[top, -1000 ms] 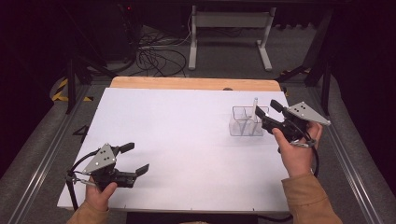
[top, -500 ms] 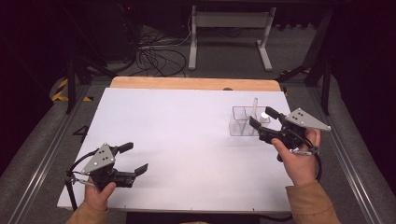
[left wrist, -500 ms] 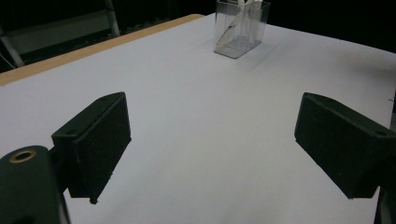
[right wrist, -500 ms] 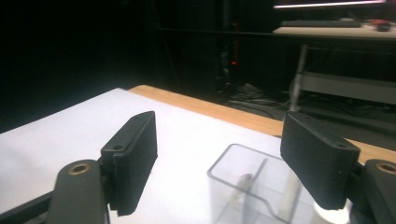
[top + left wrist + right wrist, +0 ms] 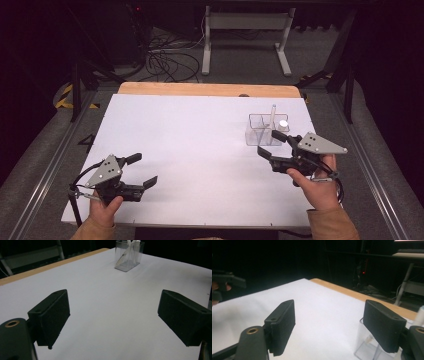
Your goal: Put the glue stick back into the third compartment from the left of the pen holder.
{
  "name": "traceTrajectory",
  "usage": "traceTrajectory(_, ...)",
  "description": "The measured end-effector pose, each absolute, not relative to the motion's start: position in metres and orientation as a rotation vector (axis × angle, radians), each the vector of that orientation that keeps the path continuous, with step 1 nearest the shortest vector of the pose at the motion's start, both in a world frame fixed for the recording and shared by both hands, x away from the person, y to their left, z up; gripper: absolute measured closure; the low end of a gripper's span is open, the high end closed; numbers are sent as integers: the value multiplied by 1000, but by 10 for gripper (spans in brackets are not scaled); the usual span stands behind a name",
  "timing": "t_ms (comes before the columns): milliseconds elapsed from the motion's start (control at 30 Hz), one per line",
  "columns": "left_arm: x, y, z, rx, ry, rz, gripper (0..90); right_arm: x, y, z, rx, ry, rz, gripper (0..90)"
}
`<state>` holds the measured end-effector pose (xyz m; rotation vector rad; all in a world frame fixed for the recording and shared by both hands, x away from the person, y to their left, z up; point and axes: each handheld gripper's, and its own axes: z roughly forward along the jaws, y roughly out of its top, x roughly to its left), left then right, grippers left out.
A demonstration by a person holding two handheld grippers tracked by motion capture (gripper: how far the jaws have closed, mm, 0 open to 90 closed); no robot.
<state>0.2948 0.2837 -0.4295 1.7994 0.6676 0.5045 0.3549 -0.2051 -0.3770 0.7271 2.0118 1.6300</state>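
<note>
The person's right hand [image 5: 320,187] is coming in from about five o'clock, holding the right gripper [image 5: 272,143] pointing toward ten o'clock. Its jaws have just been opening and are standing wide with nothing between them. The left hand [image 5: 105,207] is gripping the left gripper [image 5: 142,171] near seven o'clock, jaws spread wide, pointing toward three o'clock.

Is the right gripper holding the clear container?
No: in the high view the right gripper is open just beside the clear container, nothing between its fingers.
</note>
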Motion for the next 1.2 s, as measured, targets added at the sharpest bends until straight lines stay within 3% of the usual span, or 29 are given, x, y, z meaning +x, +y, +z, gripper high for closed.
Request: traceTrajectory(1200,293,290,-432,1790,674,507,114,340,-203,-452,643,2139,1668,274)
